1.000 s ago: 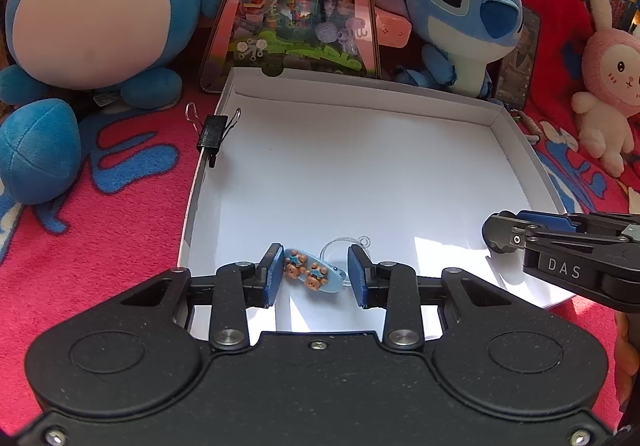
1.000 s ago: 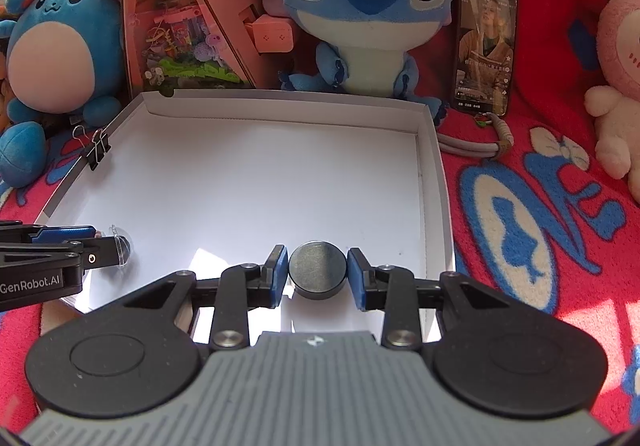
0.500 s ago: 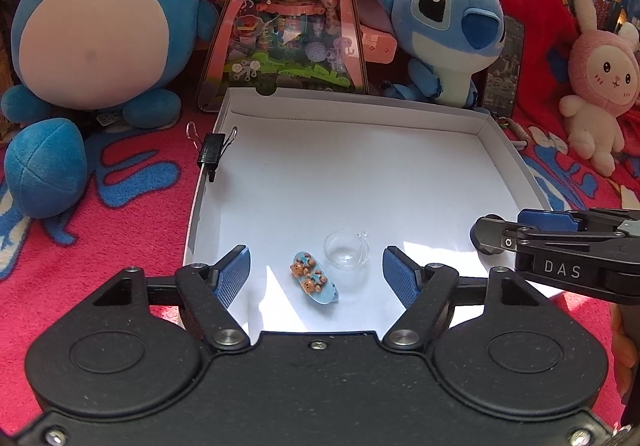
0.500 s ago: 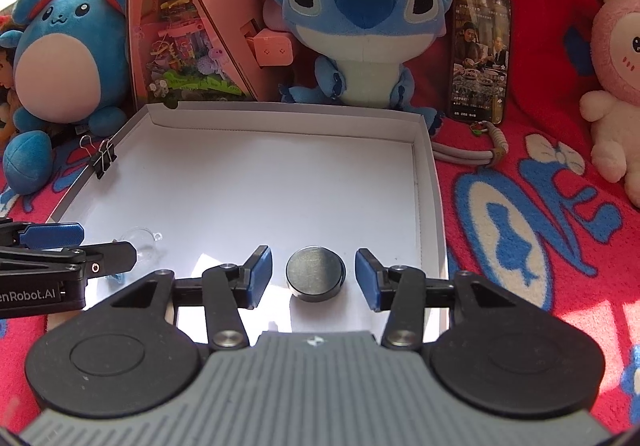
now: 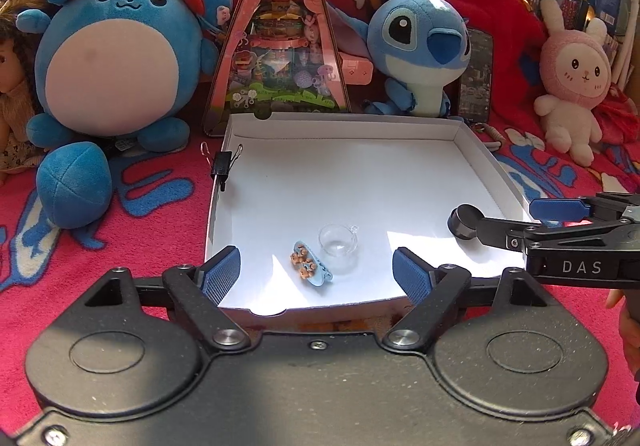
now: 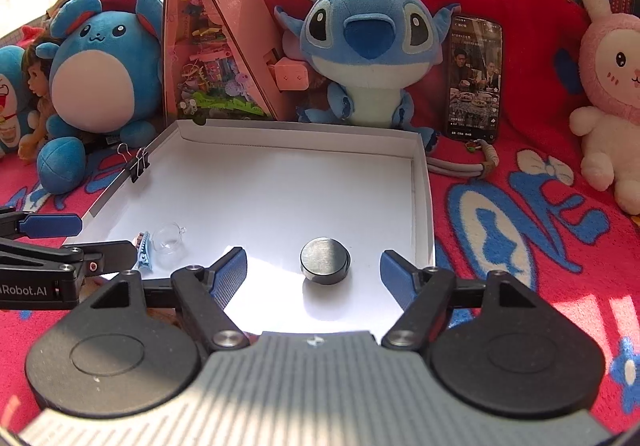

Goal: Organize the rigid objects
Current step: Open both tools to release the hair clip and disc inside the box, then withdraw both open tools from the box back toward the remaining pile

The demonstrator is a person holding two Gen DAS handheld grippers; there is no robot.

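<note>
A shallow white cardboard tray (image 5: 476, 156) (image 6: 422, 206) lies on a red blanket. Near its front left lie a small blue hair clip with bear figures (image 5: 311, 264) (image 6: 144, 255) and a clear little cup (image 5: 338, 241) (image 6: 168, 238). A dark round puck (image 6: 325, 260) (image 5: 463, 221) rests flat near the front right. My left gripper (image 5: 318, 273) hovers just behind the clip and cup, jaws opening, touching neither. My right gripper (image 6: 314, 273) hangs over the tray's front edge, jaws opening wide around the puck without pressing it.
A black binder clip (image 5: 223, 165) (image 6: 138, 165) grips the tray's left wall. Plush toys (image 5: 120, 58) (image 6: 370, 54), a pink triangular display box (image 5: 280, 42) and a propped phone (image 6: 474, 76) crowd the back. A pink rabbit plush (image 6: 610, 86) sits right.
Both grippers have let go and spread wide while backing away and rising. The clip and cup now lie free on the tray, and the puck lies free too.
</note>
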